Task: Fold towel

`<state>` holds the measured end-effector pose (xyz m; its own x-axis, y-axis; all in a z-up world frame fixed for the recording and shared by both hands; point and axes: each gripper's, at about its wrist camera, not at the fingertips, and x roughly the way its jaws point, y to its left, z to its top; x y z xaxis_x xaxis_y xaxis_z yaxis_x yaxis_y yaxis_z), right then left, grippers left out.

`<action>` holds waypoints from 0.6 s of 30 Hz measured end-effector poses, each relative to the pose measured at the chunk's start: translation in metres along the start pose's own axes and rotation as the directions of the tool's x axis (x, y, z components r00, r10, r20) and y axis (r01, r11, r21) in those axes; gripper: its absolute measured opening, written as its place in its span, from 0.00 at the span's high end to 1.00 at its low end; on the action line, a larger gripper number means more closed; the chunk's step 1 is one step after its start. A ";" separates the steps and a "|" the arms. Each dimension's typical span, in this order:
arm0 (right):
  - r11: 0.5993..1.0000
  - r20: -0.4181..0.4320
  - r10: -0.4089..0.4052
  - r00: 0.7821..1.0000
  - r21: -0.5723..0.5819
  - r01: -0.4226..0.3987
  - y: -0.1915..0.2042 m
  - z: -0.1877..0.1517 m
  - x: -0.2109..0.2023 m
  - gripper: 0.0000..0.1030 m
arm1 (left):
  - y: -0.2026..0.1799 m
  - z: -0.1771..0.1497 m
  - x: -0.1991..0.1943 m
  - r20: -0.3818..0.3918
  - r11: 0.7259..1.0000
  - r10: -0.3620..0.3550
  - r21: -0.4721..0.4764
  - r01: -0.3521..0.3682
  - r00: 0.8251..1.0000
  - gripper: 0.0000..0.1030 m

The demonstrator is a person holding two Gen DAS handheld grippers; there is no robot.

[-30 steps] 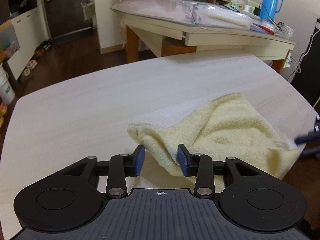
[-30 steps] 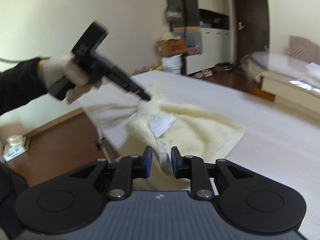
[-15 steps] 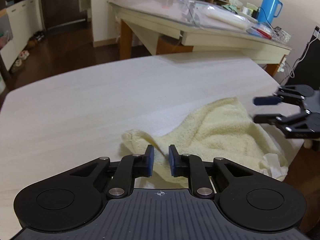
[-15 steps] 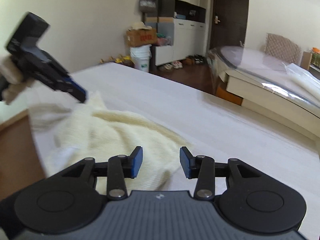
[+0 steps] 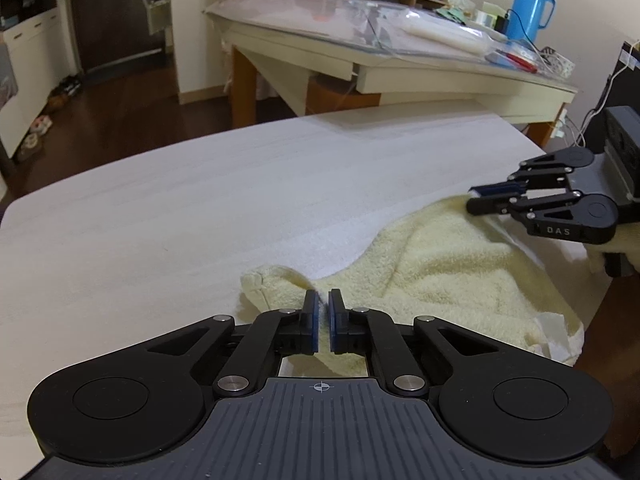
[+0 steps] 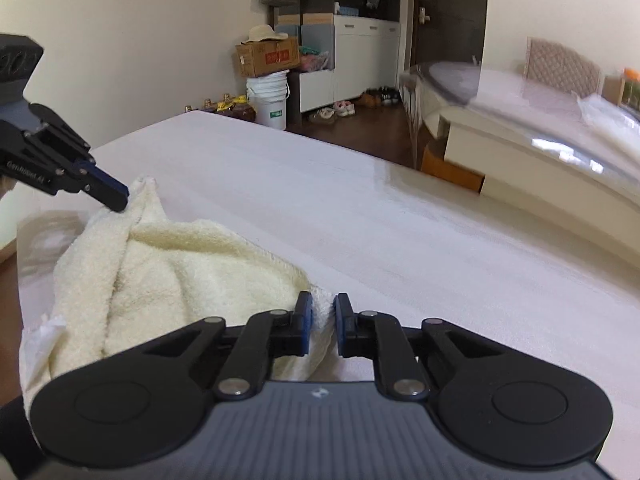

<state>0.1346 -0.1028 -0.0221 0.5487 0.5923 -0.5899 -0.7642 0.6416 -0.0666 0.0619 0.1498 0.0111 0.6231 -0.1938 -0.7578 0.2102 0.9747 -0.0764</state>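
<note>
The left gripper [image 5: 323,309] is pinching the cream towel's [image 5: 440,276] corner; the right gripper [image 6: 321,317] is closing on another corner, terry between its jaws.

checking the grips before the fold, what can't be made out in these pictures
- Left wrist view: the towel edge nearest the camera, hidden under the left gripper.
- Left wrist view: towel between the right gripper pads, closing; seen side-on, unclear.
- Right wrist view: the towel's near end, covered by the gripper body and hanging off the table.
- Both views: the holding hands, cut off by the edges.
</note>
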 end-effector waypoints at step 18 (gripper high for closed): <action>0.973 0.050 -0.224 0.973 0.071 0.220 -0.028 -0.016 -0.048 0.84 | -0.001 -0.004 -0.020 -0.012 1.000 0.013 0.006 -0.013 1.000 0.94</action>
<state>0.1246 -0.1571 -0.0054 0.7220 0.4575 -0.5190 -0.5986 0.7893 -0.1370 0.0466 0.1527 0.0236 0.6164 -0.1795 -0.7667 0.2068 0.9764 -0.0624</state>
